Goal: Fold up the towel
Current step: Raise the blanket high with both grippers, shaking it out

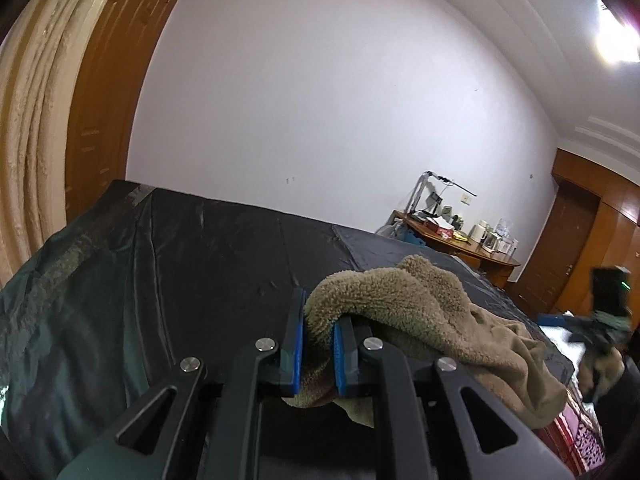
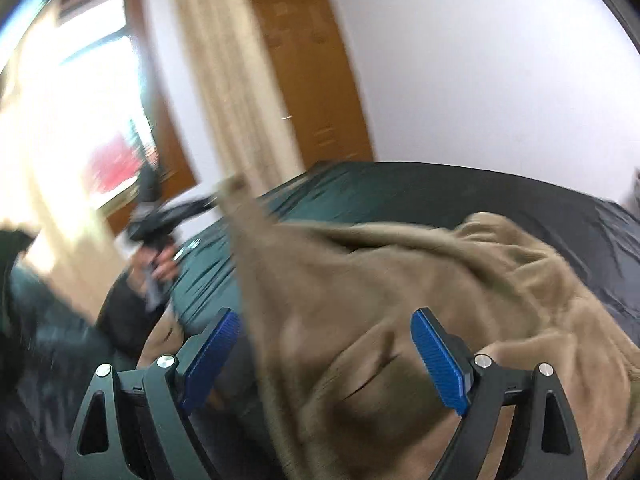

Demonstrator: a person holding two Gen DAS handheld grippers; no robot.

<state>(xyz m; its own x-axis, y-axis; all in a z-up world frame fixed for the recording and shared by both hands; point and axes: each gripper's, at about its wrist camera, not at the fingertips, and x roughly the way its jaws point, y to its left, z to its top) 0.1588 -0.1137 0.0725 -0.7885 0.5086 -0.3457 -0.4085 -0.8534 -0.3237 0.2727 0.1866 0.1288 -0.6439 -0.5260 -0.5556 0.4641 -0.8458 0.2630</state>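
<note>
Left gripper (image 1: 318,320) clenched on a fold of the tan towel (image 1: 420,320); blue pads pinch the cloth, and the rest drapes off to the right over the gripper's linkage. Towel lies on a bed under a dark green-black cover (image 1: 160,260). White wall behind, curtain (image 1: 28,120) and wooden door at left, cluttered desk (image 1: 456,240) far right.

Right gripper (image 2: 326,344) released, jaws wide; blue pads stand apart with the towel (image 2: 400,280) spread in front and between them, pads not pressing it. Right view is motion-blurred. In it a hand (image 2: 158,264) in a dark sleeve holds the left gripper (image 2: 200,206) at the towel's raised far corner, above the cover (image 2: 400,188).
</note>
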